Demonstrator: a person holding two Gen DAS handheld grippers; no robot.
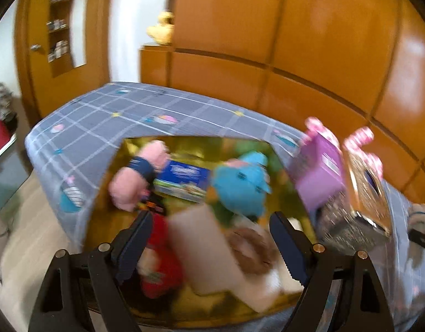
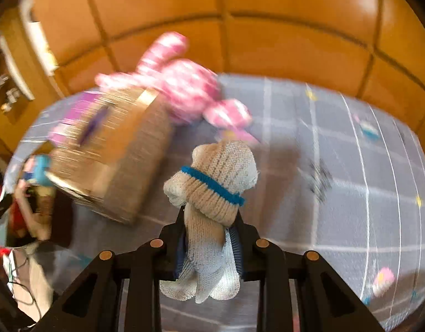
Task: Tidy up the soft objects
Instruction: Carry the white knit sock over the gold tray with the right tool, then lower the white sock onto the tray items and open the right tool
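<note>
My right gripper (image 2: 209,221) is shut on a rolled beige-and-grey knit sock (image 2: 218,171) with a blue band, held above the bed. My left gripper (image 1: 211,221) stands open over a shiny gold tray (image 1: 198,141), and its pads press on nothing. Under its wide jaws lie a red plush (image 1: 160,265), a flat beige piece (image 1: 207,251) and a brown plush (image 1: 251,246), all blurred. Farther back in the tray are a pink plush (image 1: 132,185) with a dark band and a blue plush (image 1: 240,182). A pink-and-white spotted plush (image 2: 184,83) lies behind the boxes.
The bed (image 2: 337,166) has a grey checked sheet. A gold box (image 2: 115,160) and a purple box (image 1: 320,174) stand on it right of the tray. A blue printed box (image 1: 184,177) lies in the tray. Wooden wardrobe panels (image 1: 267,41) rise behind the bed.
</note>
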